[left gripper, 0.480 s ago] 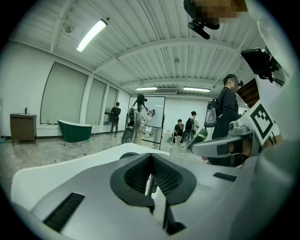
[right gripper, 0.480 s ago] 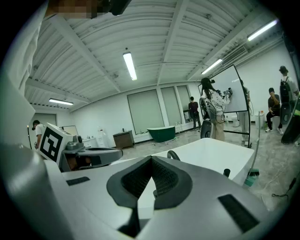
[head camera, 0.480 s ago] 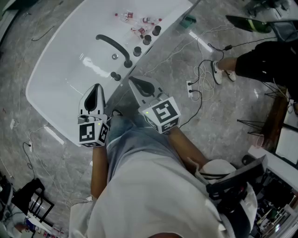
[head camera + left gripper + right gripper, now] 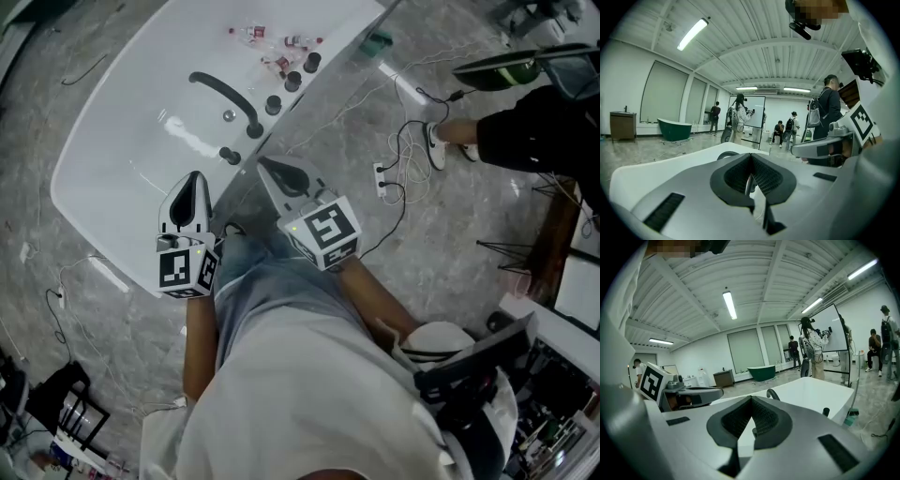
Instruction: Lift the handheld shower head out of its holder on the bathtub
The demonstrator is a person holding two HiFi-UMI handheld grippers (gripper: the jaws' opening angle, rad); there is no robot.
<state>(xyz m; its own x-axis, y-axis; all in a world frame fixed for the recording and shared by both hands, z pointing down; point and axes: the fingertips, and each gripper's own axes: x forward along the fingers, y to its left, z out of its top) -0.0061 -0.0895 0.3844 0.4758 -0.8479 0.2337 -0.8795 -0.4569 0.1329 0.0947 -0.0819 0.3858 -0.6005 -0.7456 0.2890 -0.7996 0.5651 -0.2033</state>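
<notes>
unmoved, left gripper [image 4: 194, 180] closed, empty | right gripper [image 4: 269, 166] closed, empty | shower head [image 4: 225, 94] on bathtub [image 4: 112, 150] rim | cables [image 4: 403, 164] beside tub

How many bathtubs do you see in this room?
2: the white bathtub close in front, and a green bathtub far off near the wall. Others may be hidden from view.

Small items [image 4: 281, 45] on bathtub [image 4: 122, 155] rim unidentifiable; bystander [image 4: 536, 131] cut by edge
</notes>
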